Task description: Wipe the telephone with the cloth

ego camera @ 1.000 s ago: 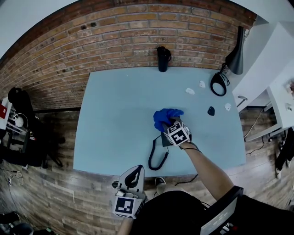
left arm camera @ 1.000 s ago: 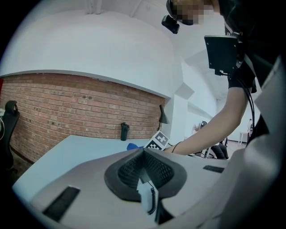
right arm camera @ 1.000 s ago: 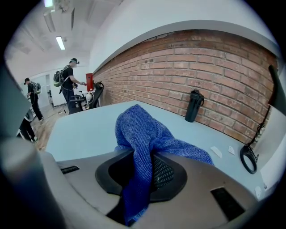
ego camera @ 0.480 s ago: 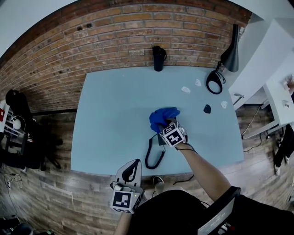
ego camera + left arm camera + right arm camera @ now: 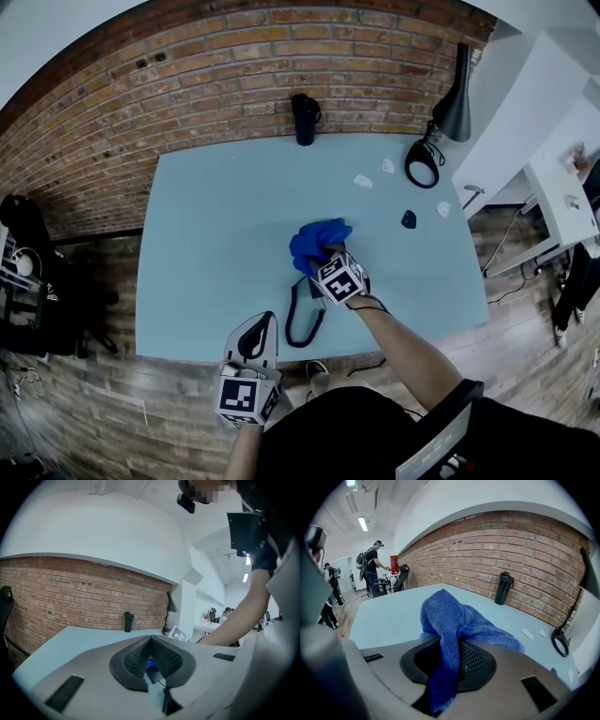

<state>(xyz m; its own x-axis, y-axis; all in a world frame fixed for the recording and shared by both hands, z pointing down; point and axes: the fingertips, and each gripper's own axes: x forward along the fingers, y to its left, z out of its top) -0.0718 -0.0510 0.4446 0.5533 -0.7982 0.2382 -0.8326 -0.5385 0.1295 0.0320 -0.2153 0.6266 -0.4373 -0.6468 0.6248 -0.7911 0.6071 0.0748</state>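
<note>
Against the frame a second before, the whole tabletop had slid left in the head view, which we put down to the camera. The right gripper (image 5: 324, 262) had barely shifted relative to the table (image 5: 206, 234), and the left gripper (image 5: 258, 328) had come up nearer the table's near edge.

The telephone (image 5: 309, 286) lay near the middle of the table, toward the near side. Its dark body was largely covered by the blue cloth (image 5: 314, 244) and the right gripper, and its coiled cord (image 5: 292, 328) looped toward the near edge. The right gripper's jaws were clamped on a fold of the cloth, the rest bunched ahead of them over the telephone.

We judged the wiping stroke to be in hand. The next move called for drawing the cloth along the body under steady downward pressure, without dragging the cord.

The right forearm reached in from the lower right, marker cube uppermost. The left gripper was held back off the table, jaws together and empty, pointing toward the work.

A black bottle (image 5: 304, 117) stood at the far edge against the brick wall, and a black desk lamp (image 5: 455, 94) at the far right corner.
</note>
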